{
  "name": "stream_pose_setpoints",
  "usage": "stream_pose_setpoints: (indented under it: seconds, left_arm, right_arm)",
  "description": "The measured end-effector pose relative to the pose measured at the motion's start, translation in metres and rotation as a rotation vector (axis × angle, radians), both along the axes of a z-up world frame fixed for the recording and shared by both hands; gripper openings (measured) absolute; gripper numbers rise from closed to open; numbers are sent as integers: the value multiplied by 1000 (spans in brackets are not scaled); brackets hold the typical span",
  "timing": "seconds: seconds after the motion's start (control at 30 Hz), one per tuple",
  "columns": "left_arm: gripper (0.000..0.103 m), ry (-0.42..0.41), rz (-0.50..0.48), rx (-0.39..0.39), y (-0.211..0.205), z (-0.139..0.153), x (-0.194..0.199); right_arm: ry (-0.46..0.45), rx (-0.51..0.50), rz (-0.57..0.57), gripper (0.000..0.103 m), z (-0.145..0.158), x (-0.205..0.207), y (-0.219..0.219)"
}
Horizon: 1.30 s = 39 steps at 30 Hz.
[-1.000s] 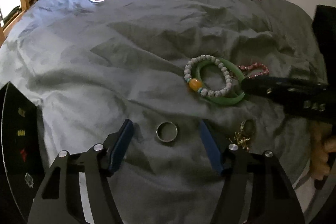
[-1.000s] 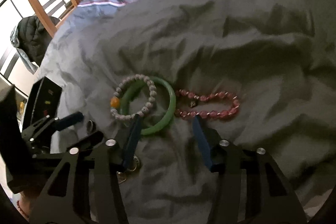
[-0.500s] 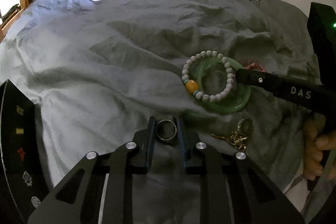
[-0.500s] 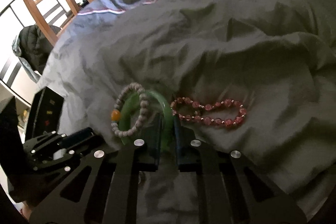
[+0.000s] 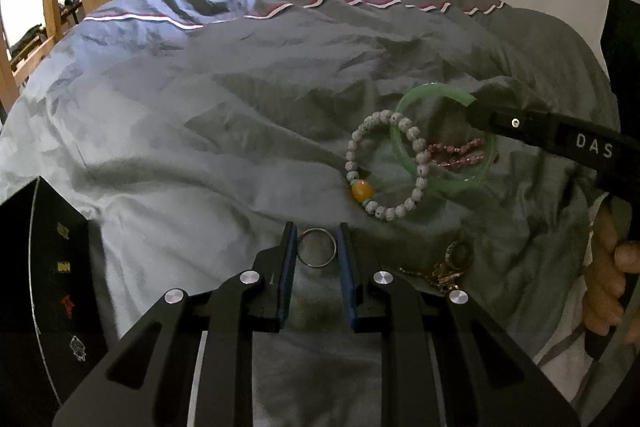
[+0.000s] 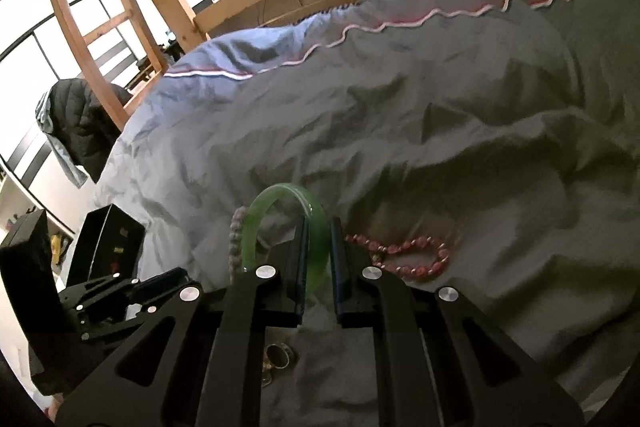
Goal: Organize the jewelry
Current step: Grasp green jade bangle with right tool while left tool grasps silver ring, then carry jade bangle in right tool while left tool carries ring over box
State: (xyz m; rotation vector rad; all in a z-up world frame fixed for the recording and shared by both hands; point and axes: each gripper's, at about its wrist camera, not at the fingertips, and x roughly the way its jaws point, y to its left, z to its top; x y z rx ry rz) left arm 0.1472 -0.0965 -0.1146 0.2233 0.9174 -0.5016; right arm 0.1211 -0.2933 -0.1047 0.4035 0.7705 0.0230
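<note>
At lower centre the left gripper clamps the silver ring on the duvet, while the right gripper pinches the green bangle upright (seemingly lifted), the black box lying lower left.

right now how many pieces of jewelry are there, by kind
bangle: 1, green, clamped in the right gripper
bead bracelets: 2, grey and pink
rings: 2, silver clamped in the left gripper, dark on the duvet
gold chain piece: 1
total: 6
</note>
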Motion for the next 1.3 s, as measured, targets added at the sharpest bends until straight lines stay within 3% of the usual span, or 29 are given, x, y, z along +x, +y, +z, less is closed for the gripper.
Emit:
stream_pose_setpoints:
  seconds: [0.63, 1.3]
  left_arm:
    - [20, -66, 7, -34, 6, 33, -18]
    - [20, -96, 96, 23, 38, 75, -58]
  right_arm:
    - [-60, -98, -23, 11, 36, -20, 7]
    - [-37, -185, 51, 11, 78, -55, 48]
